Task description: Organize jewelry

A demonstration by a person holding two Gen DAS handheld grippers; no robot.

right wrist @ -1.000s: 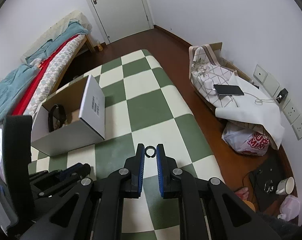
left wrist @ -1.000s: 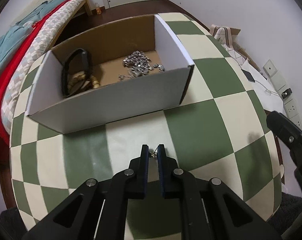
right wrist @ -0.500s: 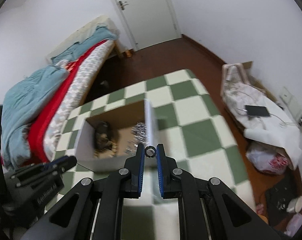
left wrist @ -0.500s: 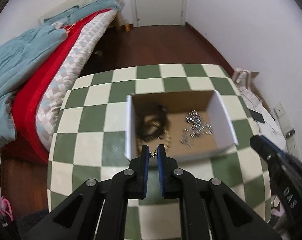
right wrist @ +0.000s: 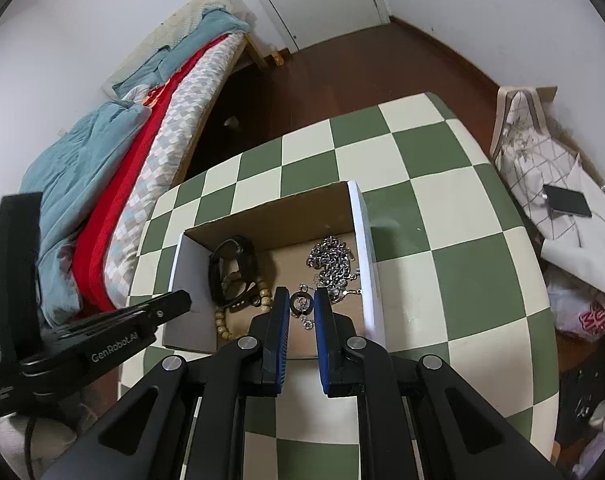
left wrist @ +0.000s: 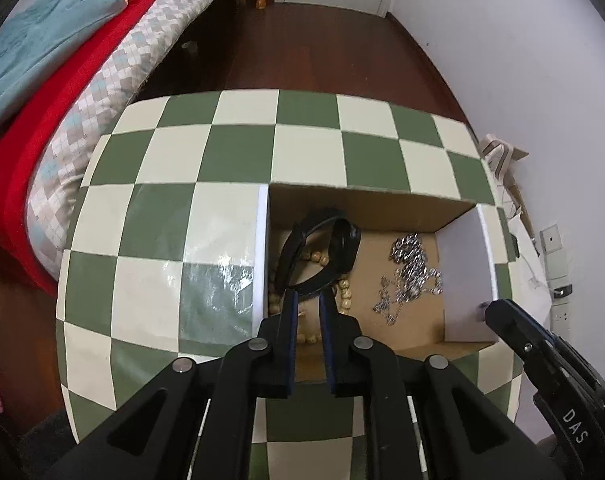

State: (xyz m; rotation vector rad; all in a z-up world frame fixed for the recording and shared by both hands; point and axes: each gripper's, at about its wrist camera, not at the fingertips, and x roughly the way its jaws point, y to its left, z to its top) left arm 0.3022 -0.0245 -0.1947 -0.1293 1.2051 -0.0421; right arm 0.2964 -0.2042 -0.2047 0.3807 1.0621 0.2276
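I held both tools above the open cardboard box (left wrist: 366, 200) on the checkered table (left wrist: 150, 208). My right gripper (right wrist: 301, 305) was clamped on a small dark ring (right wrist: 301, 304), and the ring hung over the box floor. The fingers of my left gripper (left wrist: 308, 304) stood a little apart; I could not tell if something small was between them. Ahead of the left tool lay a black band (left wrist: 322, 248) on wooden beads (left wrist: 344, 292), and to its right a silver chain (left wrist: 412, 268).
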